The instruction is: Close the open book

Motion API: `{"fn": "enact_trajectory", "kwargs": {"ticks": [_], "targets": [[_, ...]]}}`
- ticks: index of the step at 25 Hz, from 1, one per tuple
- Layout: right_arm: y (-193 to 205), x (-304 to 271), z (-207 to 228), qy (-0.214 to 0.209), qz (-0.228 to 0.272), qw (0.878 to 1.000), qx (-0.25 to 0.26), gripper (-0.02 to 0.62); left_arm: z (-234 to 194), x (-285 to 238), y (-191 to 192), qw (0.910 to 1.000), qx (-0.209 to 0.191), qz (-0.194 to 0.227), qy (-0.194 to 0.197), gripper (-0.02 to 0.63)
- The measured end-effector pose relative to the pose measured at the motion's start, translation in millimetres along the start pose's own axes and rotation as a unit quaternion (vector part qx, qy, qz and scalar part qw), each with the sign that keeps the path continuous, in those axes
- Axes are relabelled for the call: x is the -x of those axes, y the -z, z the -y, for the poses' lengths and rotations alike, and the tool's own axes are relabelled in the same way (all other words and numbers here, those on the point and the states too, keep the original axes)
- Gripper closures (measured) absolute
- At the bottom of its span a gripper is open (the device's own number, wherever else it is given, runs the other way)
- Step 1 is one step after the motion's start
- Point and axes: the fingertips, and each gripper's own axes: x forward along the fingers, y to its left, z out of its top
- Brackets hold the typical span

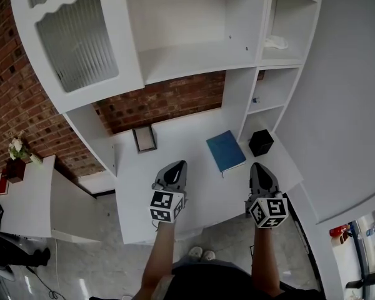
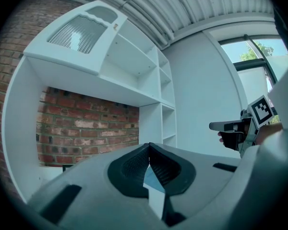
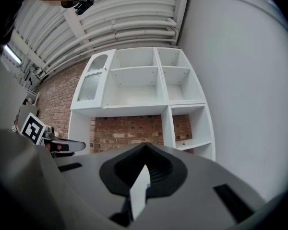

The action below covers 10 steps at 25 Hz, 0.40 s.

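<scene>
The blue book (image 1: 225,150) lies flat on the white table (image 1: 194,192), right of the middle of the head view, with its cover up and its pages closed. It sits just ahead of the gap between the two grippers and touches neither of them. A small black box (image 1: 260,142) stands just right of the book, close to the shelf unit's upright. A small picture frame (image 1: 144,139) stands further left, at the back of the table, against the brick wall (image 1: 169,102).

The left gripper (image 1: 177,165) is in the lower middle of the head view, over the front part of the table. Its own view shows the two jaws pressed together at the tips with nothing between them. The right gripper (image 1: 260,166) is at the lower right, near the table's front right corner. Its jaws also meet at the tips and hold nothing. Both grippers point level toward the white shelf unit (image 1: 194,49), which fills the upper part of the frame.
</scene>
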Motion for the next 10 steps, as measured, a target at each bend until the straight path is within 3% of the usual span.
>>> {"fn": "enact_trajectory", "kwargs": {"ticks": [10], "targets": [[6.9, -1.5, 0.5, -0.001, -0.006, 1.000, -0.002, 0.598, -0.9, 0.6, 6.1, 1.0000, 0.001, -0.008, -0.002, 0.597]]}}
